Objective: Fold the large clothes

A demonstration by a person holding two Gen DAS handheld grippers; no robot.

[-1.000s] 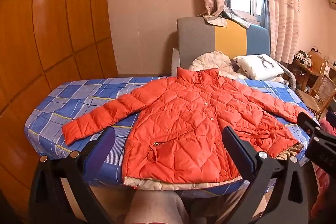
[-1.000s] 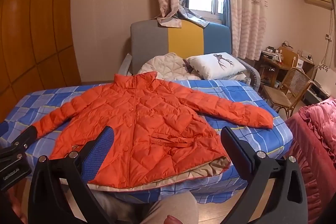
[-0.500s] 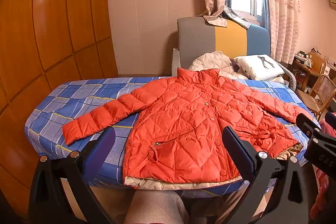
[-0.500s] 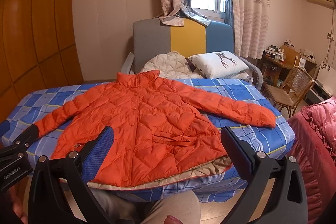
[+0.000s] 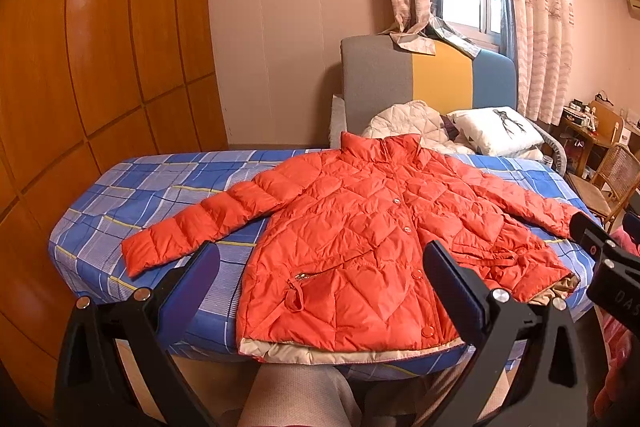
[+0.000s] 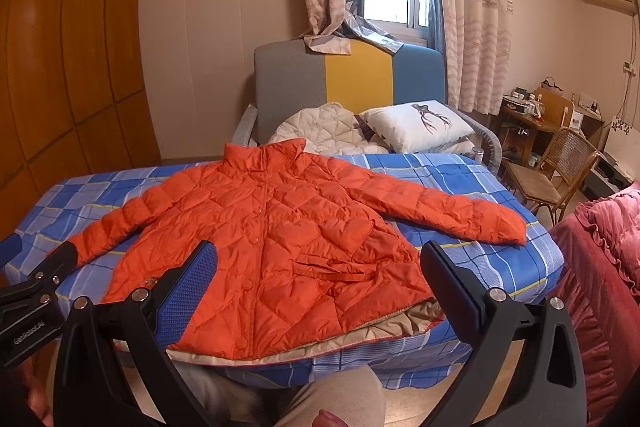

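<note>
**Jacket spread flat, folding not yet begun**

The orange quilted jacket (image 5: 360,251) lies front-up and buttoned on the blue checked bed (image 5: 160,187), collar toward the grey, yellow and blue headboard (image 5: 424,87) and hem at the bed's near edge, where pale lining shows beneath it. Both sleeves stretch out to either side of the jacket's body, and no part is turned over on itself. By that layout, no fold has been made; sleeves and body all remain to be folded.

The left gripper (image 5: 320,279) hangs in front of the jacket's hem with its jaws spread wide, holding nothing and touching no cloth. The right gripper (image 6: 316,279) is held the same way, wide apart and empty, short of the hem. A knee (image 6: 332,399) shows below the hem, between the grippers.
</note>
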